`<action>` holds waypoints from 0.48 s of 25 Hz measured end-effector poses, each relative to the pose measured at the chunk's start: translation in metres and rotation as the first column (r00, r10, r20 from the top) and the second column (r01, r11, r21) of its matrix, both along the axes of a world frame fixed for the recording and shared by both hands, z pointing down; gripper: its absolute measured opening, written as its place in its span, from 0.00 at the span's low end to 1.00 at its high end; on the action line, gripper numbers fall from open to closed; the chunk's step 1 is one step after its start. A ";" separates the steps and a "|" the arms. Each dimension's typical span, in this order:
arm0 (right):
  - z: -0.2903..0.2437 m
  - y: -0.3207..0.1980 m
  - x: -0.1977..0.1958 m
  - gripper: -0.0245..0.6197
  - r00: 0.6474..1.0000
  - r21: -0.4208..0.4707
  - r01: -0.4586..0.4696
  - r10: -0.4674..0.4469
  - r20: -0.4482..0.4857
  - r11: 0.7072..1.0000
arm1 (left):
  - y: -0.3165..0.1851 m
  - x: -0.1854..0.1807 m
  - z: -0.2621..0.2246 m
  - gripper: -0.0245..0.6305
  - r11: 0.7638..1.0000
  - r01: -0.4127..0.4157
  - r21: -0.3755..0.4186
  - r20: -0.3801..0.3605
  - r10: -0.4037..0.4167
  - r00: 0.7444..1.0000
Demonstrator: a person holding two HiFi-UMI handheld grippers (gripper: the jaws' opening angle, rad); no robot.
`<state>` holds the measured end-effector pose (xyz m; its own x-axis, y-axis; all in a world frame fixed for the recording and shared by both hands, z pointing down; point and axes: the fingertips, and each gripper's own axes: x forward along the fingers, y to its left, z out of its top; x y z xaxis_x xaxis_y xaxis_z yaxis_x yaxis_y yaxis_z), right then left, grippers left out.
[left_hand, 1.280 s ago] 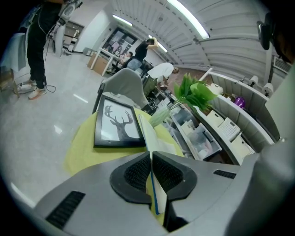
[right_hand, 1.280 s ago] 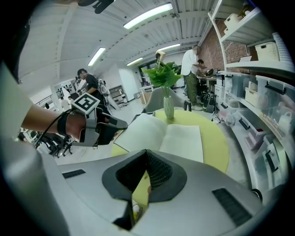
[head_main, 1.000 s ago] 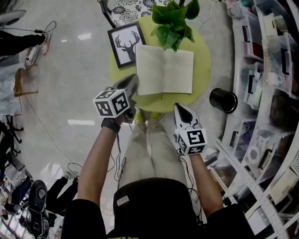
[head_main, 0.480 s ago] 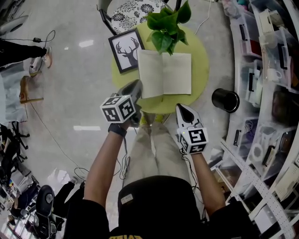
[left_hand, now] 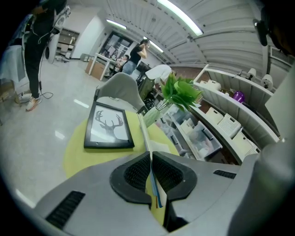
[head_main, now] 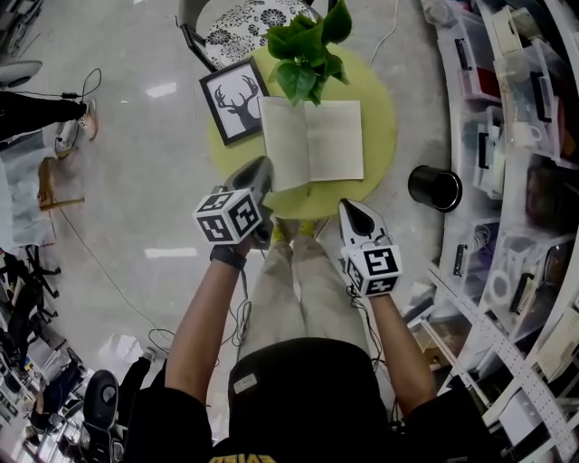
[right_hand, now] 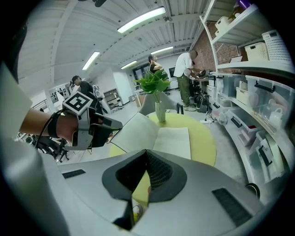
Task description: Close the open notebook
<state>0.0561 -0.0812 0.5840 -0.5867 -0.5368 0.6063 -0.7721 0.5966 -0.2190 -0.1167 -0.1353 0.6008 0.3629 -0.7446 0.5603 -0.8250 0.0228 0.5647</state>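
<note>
An open notebook [head_main: 326,140] with blank cream pages lies on a round yellow-green table [head_main: 380,99]. My left gripper [head_main: 262,163] is at the notebook's near left corner. In the left gripper view the jaws [left_hand: 151,154] are shut on a thin sheet seen edge-on, the notebook's left cover. In the right gripper view the left page [right_hand: 136,131] stands tilted up off the table while the right page [right_hand: 174,142] lies flat. My right gripper [head_main: 345,204] hangs shut and empty just short of the table's near edge [right_hand: 146,152].
A framed deer picture [head_main: 233,101] lies left of the notebook. A leafy plant [head_main: 306,50] in a vase [right_hand: 160,110] stands behind it. A black bin [head_main: 434,190] and shelves of plastic boxes [head_main: 516,136] are on the right, a chair [head_main: 240,18] behind the table.
The head view has drifted a little. Both grippers keep their places at the table's near edge, and the notebook stays open.
</note>
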 end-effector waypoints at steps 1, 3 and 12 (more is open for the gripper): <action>0.000 0.000 0.002 0.04 1.000 0.001 -0.003 0.003 0.000 1.000 | 0.000 0.002 0.000 0.09 1.000 -0.001 0.001 -0.001 0.001 1.000; 0.000 0.000 0.005 0.04 1.000 0.001 -0.009 0.009 -0.001 1.000 | -0.001 0.006 -0.002 0.09 1.000 -0.009 0.004 -0.002 0.009 1.000; 0.005 0.004 0.018 0.04 0.999 -0.004 -0.033 0.033 -0.011 0.999 | -0.004 0.014 -0.002 0.09 1.000 -0.022 0.006 0.000 0.022 1.000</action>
<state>0.0742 -0.0772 0.5886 -0.5617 -0.5533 0.6150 -0.7939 0.5697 -0.2126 -0.1022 -0.1398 0.5987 0.3790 -0.7397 0.5560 -0.8255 0.0013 0.5644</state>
